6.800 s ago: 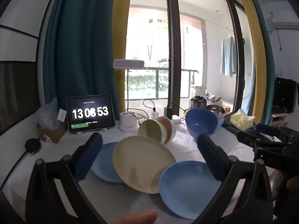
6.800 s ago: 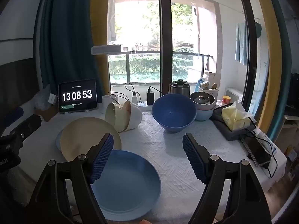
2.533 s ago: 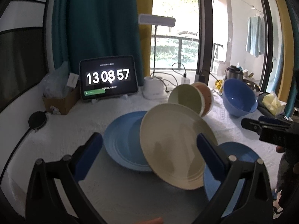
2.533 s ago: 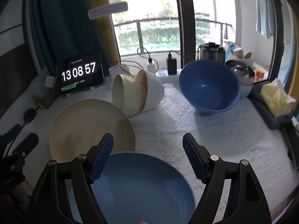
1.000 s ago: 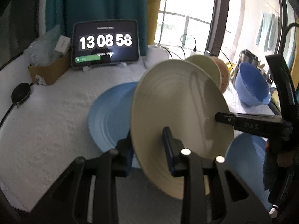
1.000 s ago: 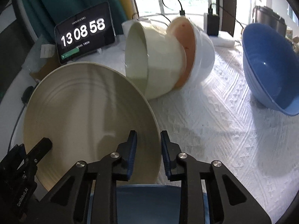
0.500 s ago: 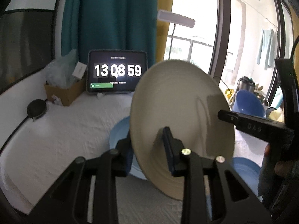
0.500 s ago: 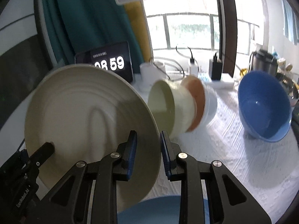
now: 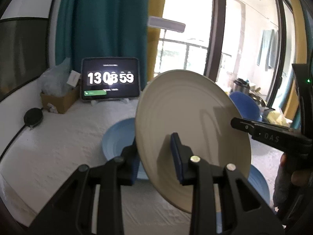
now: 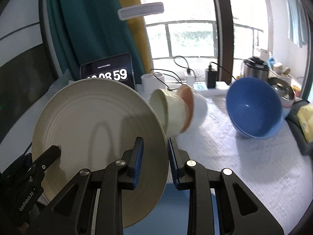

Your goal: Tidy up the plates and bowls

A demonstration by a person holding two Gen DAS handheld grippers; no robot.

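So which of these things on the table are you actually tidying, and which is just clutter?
Part of the job:
cream plate, clamped by both grippers
blue plates
big blue bowl
nested small bowls

Just lying about:
clock tablet
cardboard box
power strip

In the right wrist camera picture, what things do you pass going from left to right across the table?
Cream plate → nested bowls lying on their side → big blue bowl → yellow pack at the right edge.
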